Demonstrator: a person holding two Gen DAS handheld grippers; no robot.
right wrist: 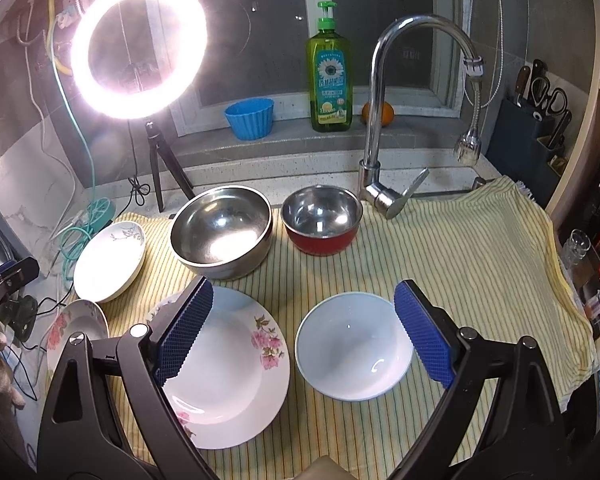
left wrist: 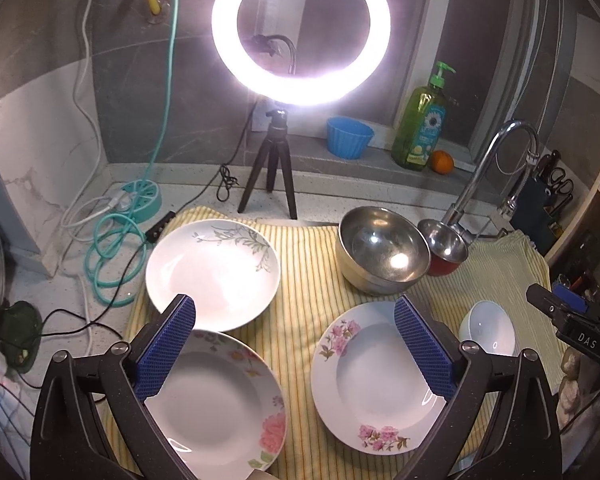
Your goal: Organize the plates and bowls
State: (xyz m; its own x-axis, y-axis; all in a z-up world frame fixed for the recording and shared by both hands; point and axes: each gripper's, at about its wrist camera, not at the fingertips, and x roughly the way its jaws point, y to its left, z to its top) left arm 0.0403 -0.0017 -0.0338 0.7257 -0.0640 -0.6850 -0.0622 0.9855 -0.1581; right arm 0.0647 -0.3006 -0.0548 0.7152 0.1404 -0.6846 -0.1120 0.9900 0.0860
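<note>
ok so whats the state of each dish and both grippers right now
left gripper: open, empty
right gripper: open, empty
green-leaf plate: upright, empty, unstacked
peony plate: empty, unstacked
pink-blossom plate: empty, unstacked
white bowl: upright, empty
large steel bowl: upright, empty
red steel bowl: upright, empty

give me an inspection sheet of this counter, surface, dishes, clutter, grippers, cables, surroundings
Surface: striped yellow cloth over the counter.
Job's things: three floral plates, white bowl, large steel bowl, red-sided steel bowl; none stacked.
Clutter: nothing seen on the cloth.
Grippers: left gripper and right gripper both open, holding nothing.
Cables: teal coil, black lead beside it.
Surroundings: ring light, faucet, soap bottle, blue cup, orange, knife block.
</note>
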